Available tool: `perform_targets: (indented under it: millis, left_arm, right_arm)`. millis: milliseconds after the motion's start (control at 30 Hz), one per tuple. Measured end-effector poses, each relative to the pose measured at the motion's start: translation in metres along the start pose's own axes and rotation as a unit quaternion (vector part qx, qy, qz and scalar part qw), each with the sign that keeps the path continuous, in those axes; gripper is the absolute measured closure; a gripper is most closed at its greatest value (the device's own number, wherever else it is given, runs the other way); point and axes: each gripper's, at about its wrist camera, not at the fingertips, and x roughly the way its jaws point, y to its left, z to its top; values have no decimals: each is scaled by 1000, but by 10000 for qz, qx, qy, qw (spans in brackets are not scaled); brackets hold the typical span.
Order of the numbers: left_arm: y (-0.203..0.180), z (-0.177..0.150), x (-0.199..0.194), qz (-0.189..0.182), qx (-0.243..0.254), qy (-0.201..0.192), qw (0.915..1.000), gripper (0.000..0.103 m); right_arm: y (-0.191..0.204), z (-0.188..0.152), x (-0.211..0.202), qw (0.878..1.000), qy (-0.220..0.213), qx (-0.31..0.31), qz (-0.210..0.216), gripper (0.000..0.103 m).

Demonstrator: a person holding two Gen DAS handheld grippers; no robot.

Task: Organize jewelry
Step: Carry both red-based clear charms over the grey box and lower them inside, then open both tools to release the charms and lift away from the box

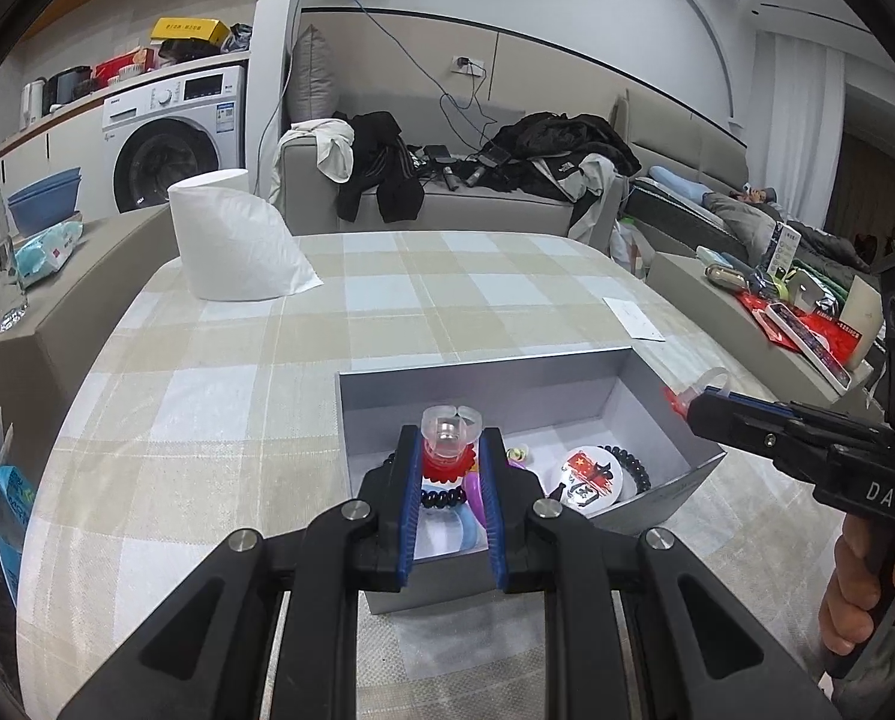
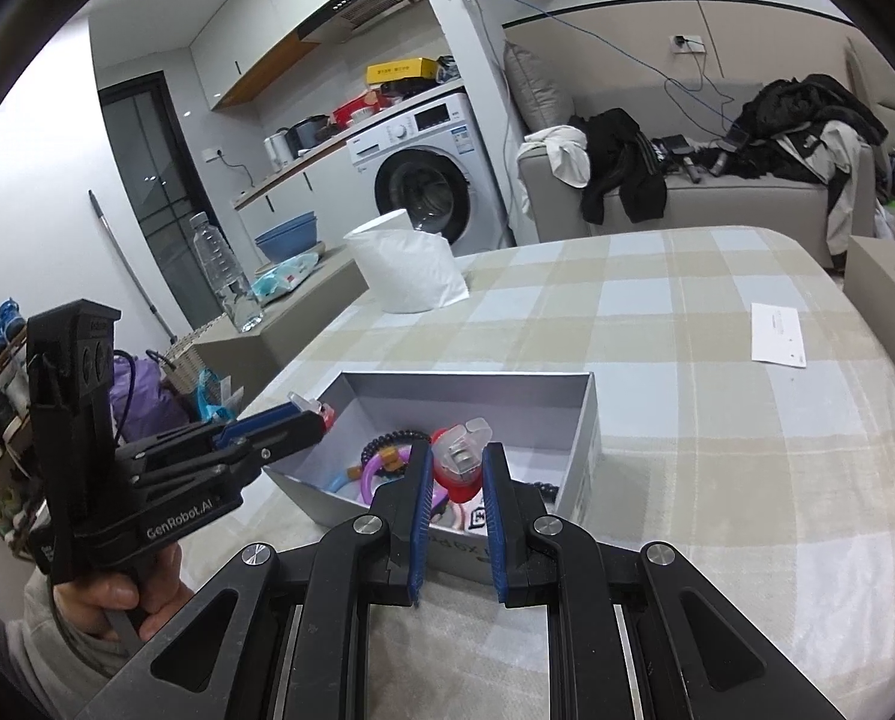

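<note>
Left wrist view: a checked tablecloth (image 1: 219, 372) carries an open grey box (image 1: 507, 372) holding hair ties and trinkets, among them a black spiral hair tie (image 1: 630, 465), a round flag badge (image 1: 588, 471) and a purple ring (image 1: 476, 495). Both grippers hang over that box with a toy ring each. The left gripper (image 1: 447, 447) is closed on a clear-banded toy ring with a red flower base (image 1: 447, 444), pinched between its blue pads above the box's near end; the right gripper (image 2: 456, 462) clamps a similar clear and red ring (image 2: 460, 459) over the box's near wall (image 2: 447, 558). Seen from the other side, each ring pokes out only at the very fingertips. That shallow hold is the likely trouble: the smooth plastic band could twist or squirt out of the pads and land on the cloth instead of inside. The right-hand ring looks closest to the box's edge, so a release there may bounce it off the wall. With both tools crowded over one small box, a knock between them could also shove the light box across the cloth.
</note>
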Motion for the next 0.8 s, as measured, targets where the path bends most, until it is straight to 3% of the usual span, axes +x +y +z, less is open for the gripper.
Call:
perform_targets:
  millis: [500,800]
  left_arm:
    - [3,-2,6,31,-70,75,9999,89]
    - [-3,-2,5,-7,40,56,10000,89]
  right_arm:
    - [6,-1,25,9996,235,68,-121,87]
    - [2,0,17,9997,82,164,-134,85]
